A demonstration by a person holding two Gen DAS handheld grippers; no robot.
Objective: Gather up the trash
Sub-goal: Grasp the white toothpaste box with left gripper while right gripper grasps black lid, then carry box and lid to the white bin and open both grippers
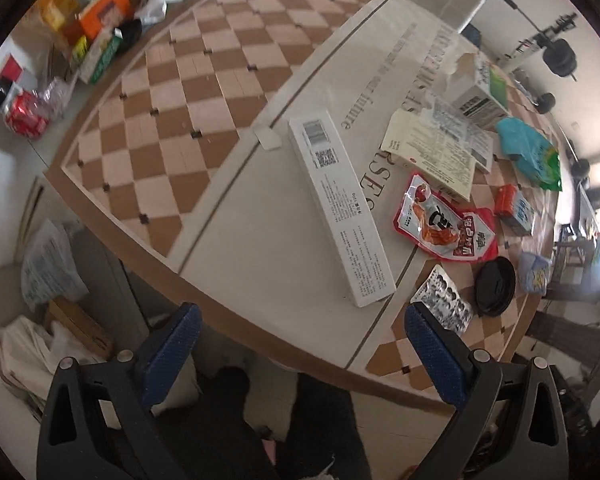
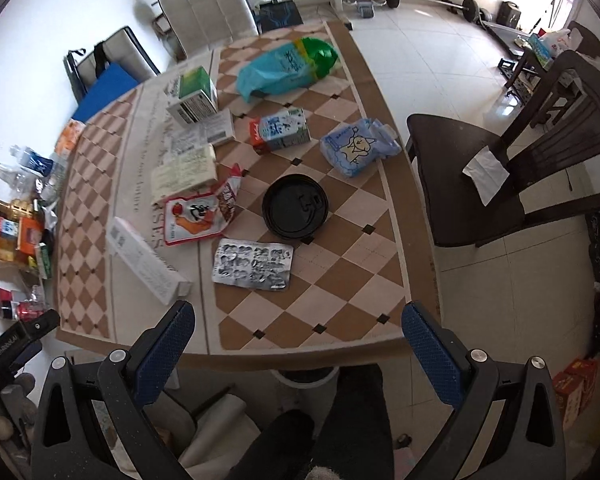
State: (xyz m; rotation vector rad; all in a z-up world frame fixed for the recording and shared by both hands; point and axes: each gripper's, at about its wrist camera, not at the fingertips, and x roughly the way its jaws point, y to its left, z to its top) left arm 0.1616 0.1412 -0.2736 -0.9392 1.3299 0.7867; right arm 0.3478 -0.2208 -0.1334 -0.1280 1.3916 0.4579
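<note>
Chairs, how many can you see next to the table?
2. A dark wooden chair on the table's right side, and a white padded chair at the far end. Others may be hidden.

You are looking at a table (image 2: pixel 380 240) showing a matt checked covering in tan and cream. A blister sheet (image 2: pixel 254 266) is glinting as crinkled silver foil. A round lid (image 2: pixel 296 210) is shining as smooth black plastic. A red snack pouch (image 2: pixel 198 218) is reflecting light, glossy film. A long white box (image 1: pixel 340 212) is reading as matt printed card. Your gripper pads (image 2: pixel 162 356) are showing blue, dimpled rubber in matt black plastic frames. The chair (image 2: pixel 500 168) is gleaming as dark polished wood.
</note>
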